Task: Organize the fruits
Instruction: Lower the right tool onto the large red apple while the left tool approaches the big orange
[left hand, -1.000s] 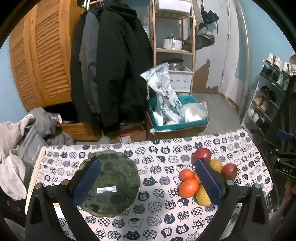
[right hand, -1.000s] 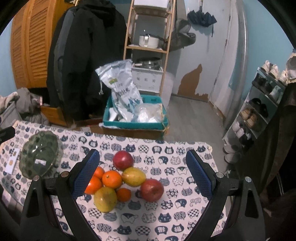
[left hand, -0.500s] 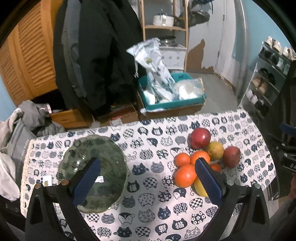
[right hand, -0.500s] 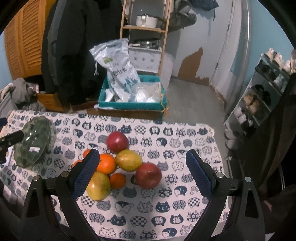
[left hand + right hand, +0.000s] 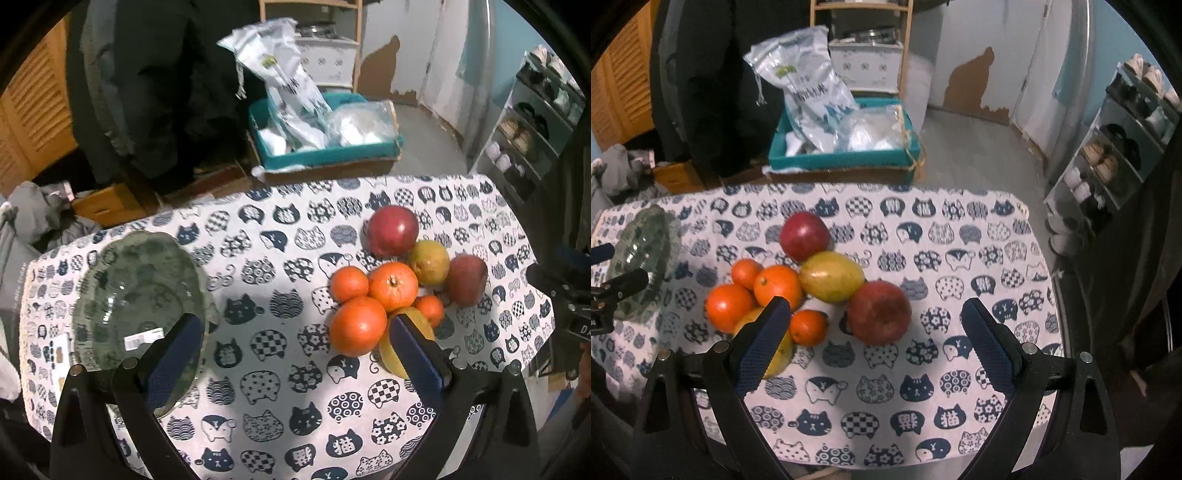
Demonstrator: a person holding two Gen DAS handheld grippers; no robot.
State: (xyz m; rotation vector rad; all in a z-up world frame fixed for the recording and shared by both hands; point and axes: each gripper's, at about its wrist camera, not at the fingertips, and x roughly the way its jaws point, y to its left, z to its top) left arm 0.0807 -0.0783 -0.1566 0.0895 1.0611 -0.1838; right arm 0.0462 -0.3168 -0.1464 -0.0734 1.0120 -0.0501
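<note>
Fruits (image 5: 812,280) lie bunched just ahead of the right hand-held gripper (image 5: 875,328), spread wide, empty.

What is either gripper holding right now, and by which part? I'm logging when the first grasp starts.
Nothing is held. The left gripper and right gripper are both open above the tablecloth; the fruit pile lies untouched.
</note>
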